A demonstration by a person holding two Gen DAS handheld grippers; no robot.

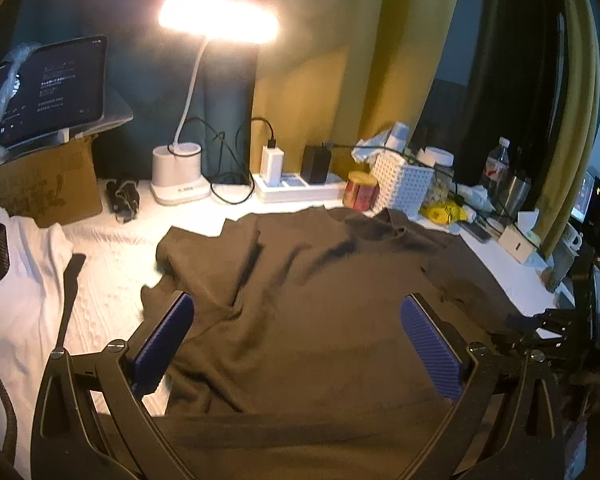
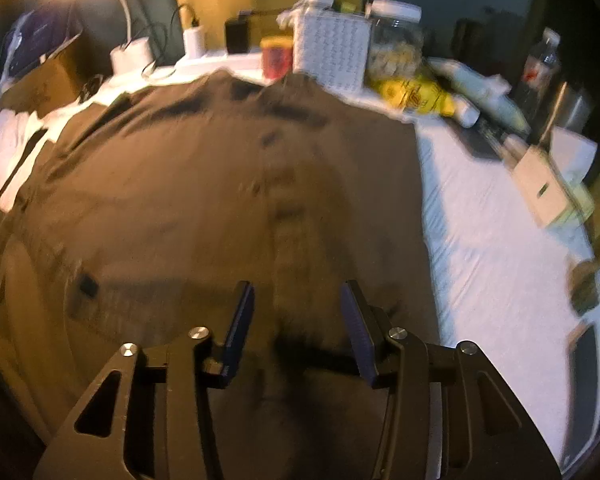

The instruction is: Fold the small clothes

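A brown garment (image 1: pixel 320 288) lies spread and creased over the white-covered table (image 1: pixel 112 280). Its far edge reaches the clutter at the back. My left gripper (image 1: pixel 298 298) hangs over the garment's near half, wide open, with nothing between its blue pads (image 1: pixel 168 332). In the right wrist view the same brown garment (image 2: pixel 204 184) fills the middle, somewhat blurred. My right gripper (image 2: pixel 297 285) hovers above its near part, open, with only flat cloth showing below the gap. The right gripper's black frame (image 1: pixel 540 328) also shows at the right edge of the left wrist view.
A white garment (image 1: pixel 20 288) with a dark strip lies at the left. Along the back stand a lit desk lamp (image 1: pixel 178 172), a tablet (image 1: pixel 48 88) on a cardboard box, a power strip (image 1: pixel 300 188), a red tin (image 1: pixel 360 190), a white basket (image 2: pixel 332 52), a yellow packet (image 2: pixel 416 94) and a bottle (image 2: pixel 540 68).
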